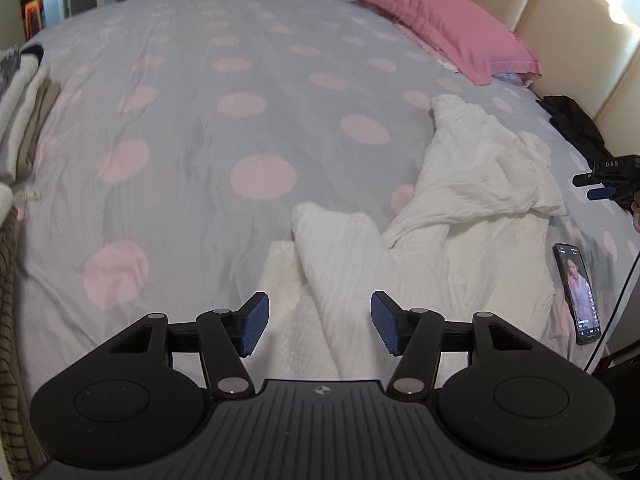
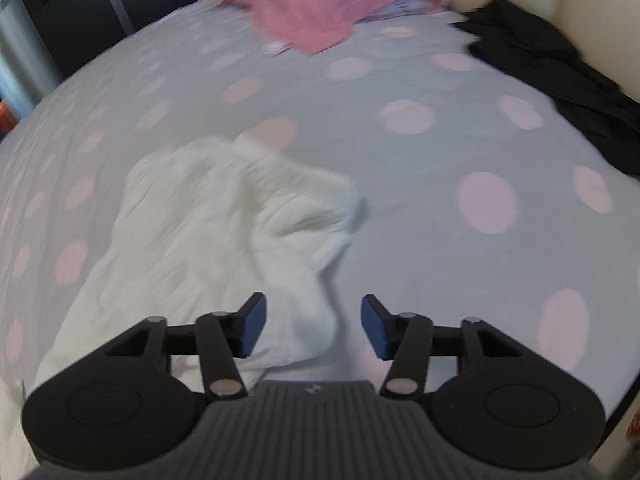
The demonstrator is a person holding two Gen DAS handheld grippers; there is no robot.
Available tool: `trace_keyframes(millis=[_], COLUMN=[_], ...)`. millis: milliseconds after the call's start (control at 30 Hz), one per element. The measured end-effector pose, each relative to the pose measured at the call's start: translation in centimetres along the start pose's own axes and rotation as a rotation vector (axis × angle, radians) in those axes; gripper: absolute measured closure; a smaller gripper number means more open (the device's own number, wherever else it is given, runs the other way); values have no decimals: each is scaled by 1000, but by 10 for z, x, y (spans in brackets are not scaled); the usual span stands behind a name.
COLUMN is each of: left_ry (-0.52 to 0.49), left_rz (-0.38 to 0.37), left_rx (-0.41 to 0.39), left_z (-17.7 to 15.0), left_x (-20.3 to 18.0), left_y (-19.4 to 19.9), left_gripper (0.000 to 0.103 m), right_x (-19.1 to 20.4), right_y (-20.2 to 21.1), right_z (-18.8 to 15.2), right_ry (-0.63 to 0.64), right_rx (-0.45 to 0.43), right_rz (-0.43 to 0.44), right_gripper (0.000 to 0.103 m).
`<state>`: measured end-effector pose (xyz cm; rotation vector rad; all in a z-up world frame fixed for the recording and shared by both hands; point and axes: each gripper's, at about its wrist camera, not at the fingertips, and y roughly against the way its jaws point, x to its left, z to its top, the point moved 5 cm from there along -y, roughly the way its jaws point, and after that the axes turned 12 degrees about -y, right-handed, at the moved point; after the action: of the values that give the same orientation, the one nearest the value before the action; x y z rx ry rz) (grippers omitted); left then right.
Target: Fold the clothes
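Note:
A crumpled white garment (image 1: 472, 184) lies on the grey bed cover with pink dots (image 1: 224, 120), at the near right. My left gripper (image 1: 316, 326) hovers open over its near folds, and cloth shows below the gap, free of the blue pads (image 1: 252, 326). The right wrist view is blurred. There the white garment (image 2: 208, 224) spreads to the left, and my right gripper (image 2: 312, 326) stands open above its near edge with nothing pinched. The right gripper (image 1: 600, 188) also shows at the right edge of the left wrist view.
A pink pillow (image 1: 444, 24) lies against the cream headboard (image 1: 568, 40). Dark clothing (image 2: 560, 80) sits at the far right by the headboard. A lit phone (image 1: 578, 292) lies near the bed's right edge. Folded clothes (image 1: 20, 112) are stacked at the left.

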<state>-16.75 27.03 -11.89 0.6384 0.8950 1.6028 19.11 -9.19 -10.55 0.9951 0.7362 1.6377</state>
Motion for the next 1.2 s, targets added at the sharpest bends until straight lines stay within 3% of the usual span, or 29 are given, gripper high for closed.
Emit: trace_keyframes(millis=[133,267,333,400,467,500,567,633,867,1000,1200], left_ry=[33,31,15,5,-3,-6,-10,10,78,133,275], left_rz=[-18,-52,-57,-64,-71,-71,-56,-42,19,86,209], left_rx=[23,36,46,56,61,61,54,25,-108,-159,-309], left_z=[-2,-3,-4,-5,-6,-6,-5,-2,19,24,32], left_x=[5,2,-1,-3,-5,-5,-5,0,24,44,92], left_y=[-8,-12,-15,-16,-16,-16,-15,-8,27,43,89], left_gripper=[48,49,52,62,79,82,94,98,99,100,100], right_x=[17,25,28,31,35,36,38,35,18,5,-28], right_y=[-17,-34,-40,-44,-45,-42,-35,-25,17,40,69], right_z=[-12,-18,-20,-21,-21,-20,-15,-7,23,36,48], right_ry=[93,141,158,158,151,159,165,133,25,-14,-96], right_rx=[54,75,84,104,124,112,80,39,-159,-273,-409], right_rz=[10,10,15,32,52,45,41,34,-44,-137,-274], right_gripper=[31,31,41,78,92,98,99,100,102,102,102])
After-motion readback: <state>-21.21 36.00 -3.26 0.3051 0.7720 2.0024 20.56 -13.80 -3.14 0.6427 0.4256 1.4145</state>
